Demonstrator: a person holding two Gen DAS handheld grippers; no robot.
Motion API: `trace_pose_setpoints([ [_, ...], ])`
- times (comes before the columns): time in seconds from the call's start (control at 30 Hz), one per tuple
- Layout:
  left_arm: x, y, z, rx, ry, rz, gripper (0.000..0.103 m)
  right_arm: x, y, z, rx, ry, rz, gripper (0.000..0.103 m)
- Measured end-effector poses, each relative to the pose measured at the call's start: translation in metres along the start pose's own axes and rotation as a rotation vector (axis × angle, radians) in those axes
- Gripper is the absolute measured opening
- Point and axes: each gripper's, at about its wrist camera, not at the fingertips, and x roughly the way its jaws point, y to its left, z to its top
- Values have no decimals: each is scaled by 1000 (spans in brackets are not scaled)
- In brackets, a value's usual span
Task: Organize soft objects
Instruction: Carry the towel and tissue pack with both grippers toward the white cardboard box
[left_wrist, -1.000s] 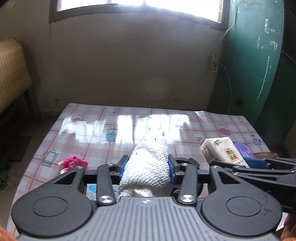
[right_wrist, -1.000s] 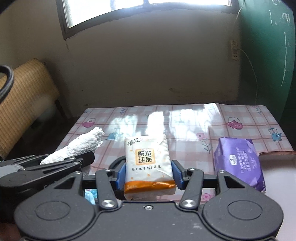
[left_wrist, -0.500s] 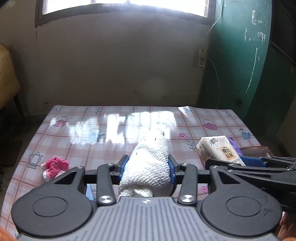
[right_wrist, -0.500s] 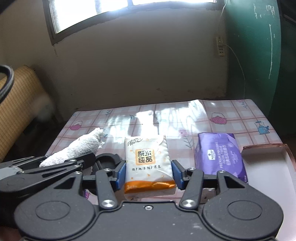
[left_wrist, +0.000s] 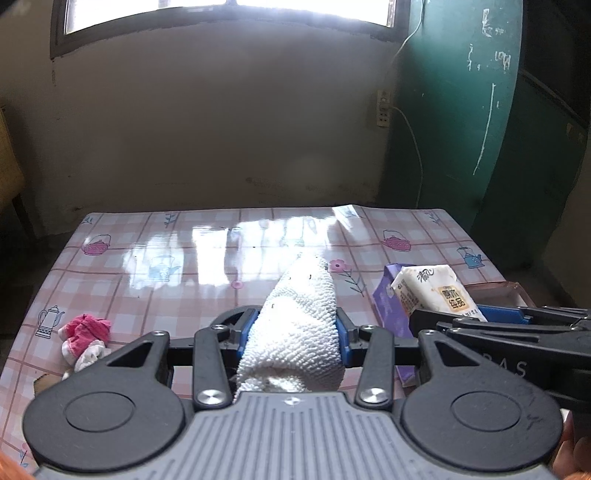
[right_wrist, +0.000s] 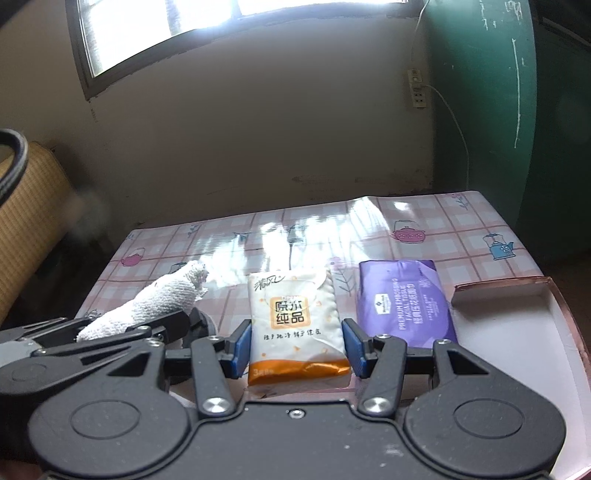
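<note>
My left gripper (left_wrist: 297, 334) is shut on a rolled white towel (left_wrist: 299, 325) and holds it above the pink checked table (left_wrist: 184, 258). The towel also shows in the right wrist view (right_wrist: 147, 306). My right gripper (right_wrist: 295, 347) is shut on a white and orange tissue pack (right_wrist: 293, 321), which also shows in the left wrist view (left_wrist: 436, 291). A purple tissue pack (right_wrist: 402, 302) lies flat on the table to the right. A pink and white cloth (left_wrist: 85, 339) lies at the table's left front.
An open box (right_wrist: 517, 332) with a white inside and pink rim stands at the table's right front, beside the purple pack. A green cabinet (left_wrist: 461, 110) stands behind the table on the right. A woven chair (right_wrist: 26, 206) is at the left.
Both grippers have swung to the right with their loads still held. The purple pack and the box have come further into the right wrist view.
</note>
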Motion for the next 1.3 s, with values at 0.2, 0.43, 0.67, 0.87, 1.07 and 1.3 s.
trace_pose_setpoints([
  [0.2, 0, -11, -2, 10, 3, -12, 44, -3, -10, -1, 13, -4, -11, 63],
  [0.43, 1, -22, -3, 24, 3, -24, 44, -9, -17, -3, 26, -7, -24, 63],
  [0.67, 2, -32, -5, 39, 5, -36, 44, -14, -30, -5, 41, -6, -35, 63],
  [0.87, 3, -42, -6, 53, 9, -48, 44, -17, -43, -7, 55, -5, -47, 63],
  [1.07, 7, -58, -6, 71, 10, -65, 44, -21, -59, -6, 71, -3, -61, 63],
  [1.3, 14, -79, -1, 84, 9, -100, 44, -23, -84, -1, 89, -11, -83, 63],
])
